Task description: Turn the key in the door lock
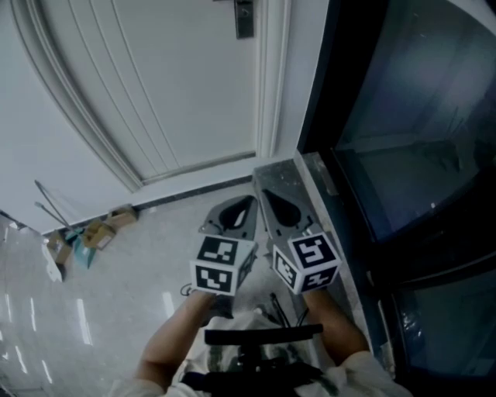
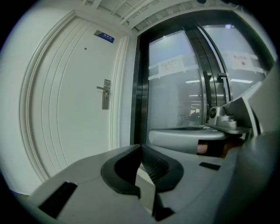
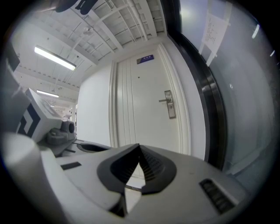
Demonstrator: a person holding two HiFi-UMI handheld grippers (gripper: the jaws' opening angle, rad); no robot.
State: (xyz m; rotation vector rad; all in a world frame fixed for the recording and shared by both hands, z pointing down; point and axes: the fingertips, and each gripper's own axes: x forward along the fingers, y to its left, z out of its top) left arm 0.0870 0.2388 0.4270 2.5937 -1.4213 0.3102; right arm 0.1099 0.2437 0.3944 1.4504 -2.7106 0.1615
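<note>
A white door (image 1: 155, 85) stands ahead, some way off. Its metal lock plate (image 1: 244, 19) with a lever handle also shows in the left gripper view (image 2: 106, 94) and in the right gripper view (image 3: 169, 104). No key can be made out at this distance. My left gripper (image 1: 246, 203) and right gripper (image 1: 267, 194) are held side by side at waist height, both pointing toward the door. Each one's jaws are shut with the tips touching and nothing between them, as seen on the left gripper (image 2: 140, 146) and the right gripper (image 3: 139, 146).
A dark-framed glass wall (image 1: 403, 155) runs along the right, meeting the door frame (image 1: 273, 85). Cardboard scraps and small items (image 1: 85, 236) lie on the glossy floor at the left by the wall. A blue sign (image 2: 104, 36) hangs above the door.
</note>
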